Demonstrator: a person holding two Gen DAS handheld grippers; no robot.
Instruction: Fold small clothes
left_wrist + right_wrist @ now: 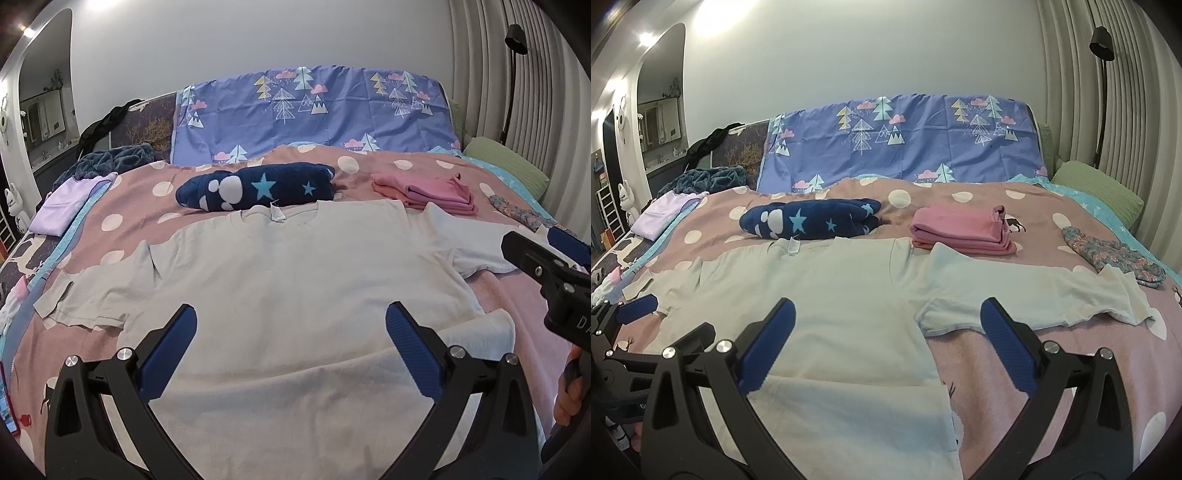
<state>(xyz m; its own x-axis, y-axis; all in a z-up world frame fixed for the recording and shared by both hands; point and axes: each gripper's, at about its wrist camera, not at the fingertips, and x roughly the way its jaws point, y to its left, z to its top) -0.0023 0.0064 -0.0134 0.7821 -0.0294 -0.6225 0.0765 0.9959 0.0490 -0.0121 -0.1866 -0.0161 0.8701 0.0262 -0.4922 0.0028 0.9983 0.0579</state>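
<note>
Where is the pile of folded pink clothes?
In both views the folded pink clothes lie on the spotted pink bedspread, right of the navy star blanket and just beyond the white T-shirt.

Pale T-shirt point(295, 266) spread flat on pink polka-dot bedspread point(122, 221), collar toward headboard. Left gripper point(291, 328) above its lower half, jaws wide apart, gripping nothing. Right gripper point(546, 254) at right edge. Beyond collar: navy star blanket point(258, 184), folded pink clothes point(436, 192).
</note>
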